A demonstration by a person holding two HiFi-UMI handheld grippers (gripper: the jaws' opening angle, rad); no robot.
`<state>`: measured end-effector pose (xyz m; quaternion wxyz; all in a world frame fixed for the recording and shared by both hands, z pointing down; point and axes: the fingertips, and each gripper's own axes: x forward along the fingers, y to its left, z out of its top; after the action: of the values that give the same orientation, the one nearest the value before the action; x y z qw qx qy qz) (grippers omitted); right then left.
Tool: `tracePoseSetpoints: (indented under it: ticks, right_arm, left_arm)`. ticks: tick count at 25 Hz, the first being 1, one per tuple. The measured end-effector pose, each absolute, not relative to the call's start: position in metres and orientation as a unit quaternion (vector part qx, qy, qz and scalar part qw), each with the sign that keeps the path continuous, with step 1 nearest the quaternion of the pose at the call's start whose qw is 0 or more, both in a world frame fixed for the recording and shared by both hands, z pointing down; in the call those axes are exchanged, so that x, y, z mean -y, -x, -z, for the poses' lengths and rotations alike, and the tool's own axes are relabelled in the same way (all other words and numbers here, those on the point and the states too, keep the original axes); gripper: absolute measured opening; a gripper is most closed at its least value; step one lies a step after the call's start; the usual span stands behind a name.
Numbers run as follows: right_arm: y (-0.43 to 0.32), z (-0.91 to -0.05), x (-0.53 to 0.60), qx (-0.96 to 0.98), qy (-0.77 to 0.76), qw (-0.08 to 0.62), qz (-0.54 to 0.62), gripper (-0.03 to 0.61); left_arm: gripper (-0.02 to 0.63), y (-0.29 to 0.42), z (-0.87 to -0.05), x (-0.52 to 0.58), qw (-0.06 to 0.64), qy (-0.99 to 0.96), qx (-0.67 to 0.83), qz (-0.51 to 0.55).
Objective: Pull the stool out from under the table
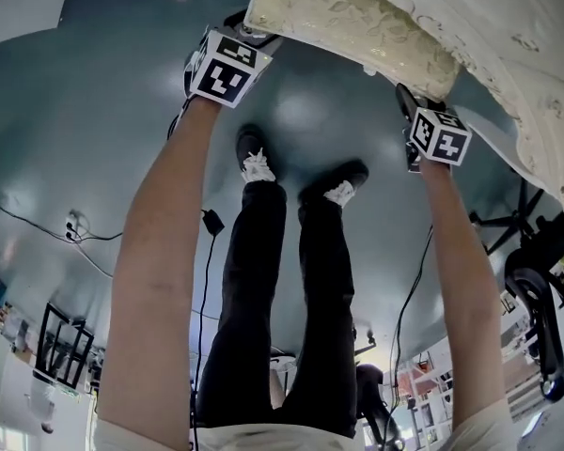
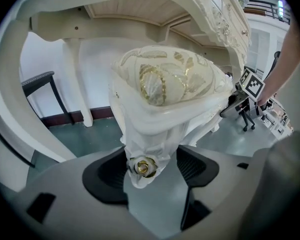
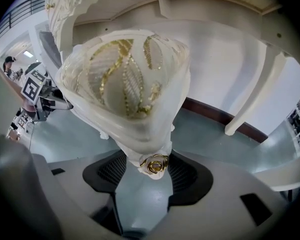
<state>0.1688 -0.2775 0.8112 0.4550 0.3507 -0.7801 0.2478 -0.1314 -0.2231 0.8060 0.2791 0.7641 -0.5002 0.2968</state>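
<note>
Left gripper: clamped on stool corner, 11 o'clock in head view.
Right gripper: clamped on the other corner, 2 o'clock.
Stool: 12 to 1 o'clock, partly under table.
Progress: grips look set; pull not yet done.

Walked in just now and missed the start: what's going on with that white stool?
A person stands bent over a white, gold-trimmed stool, holding a two-jaw gripper in each hand. The left gripper is clamped on one near corner of the stool and the right gripper on the other, each right at a gold rose ornament. The stool sits beneath the ornate white table, whose underside shows above it in both gripper views, so the pull outward appears not yet done.
</note>
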Motion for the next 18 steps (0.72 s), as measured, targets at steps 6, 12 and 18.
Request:
tracePoseSetpoints:
  ticks: [6, 12, 18]
  right_arm:
    - [-0.176, -0.813, 0.247, 0.78, -0.341, 0.462, -0.251, 0.284]
    - [-0.183, -0.811, 0.231, 0.79, -0.341, 0.448, -0.243, 0.284]
    - [-0.198, -0.814, 0.207, 0.793, -0.321, 0.456, -0.246, 0.284]
  left_arm:
    - [0.314, 0.124, -0.806, 0.189, 0.286, -0.762, 0.495, -0.304]
    - [0.314, 0.117, -0.804, 0.171, 0.282, -0.762, 0.5, -0.3]
    - [0.314, 0.106, -0.808, 0.142, 0.278, -0.757, 0.51, -0.301]
